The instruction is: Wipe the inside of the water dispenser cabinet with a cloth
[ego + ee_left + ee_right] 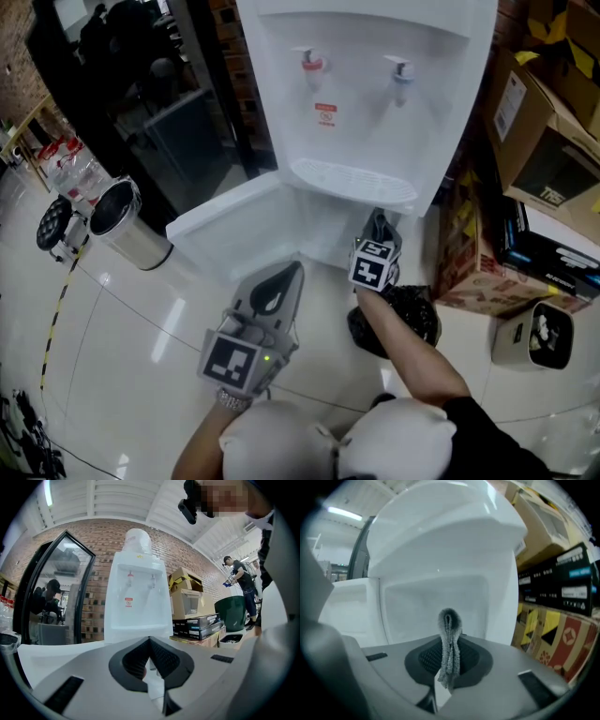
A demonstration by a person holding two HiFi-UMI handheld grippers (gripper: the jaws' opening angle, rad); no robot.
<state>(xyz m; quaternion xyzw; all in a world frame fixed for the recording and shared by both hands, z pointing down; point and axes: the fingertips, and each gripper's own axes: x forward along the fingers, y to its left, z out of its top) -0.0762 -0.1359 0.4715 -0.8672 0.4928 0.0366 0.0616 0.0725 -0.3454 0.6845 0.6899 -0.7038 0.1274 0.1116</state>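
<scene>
R tongs clenched on folded grey cloth, aimed into open cabinet to wipe; L tongs closed, empty, held clear

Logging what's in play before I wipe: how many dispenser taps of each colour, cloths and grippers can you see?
Red tap: 1
Blue tap: 1
Cloth: 1
Grippers: 2 (left gripper, right gripper)
Total: 5
</scene>
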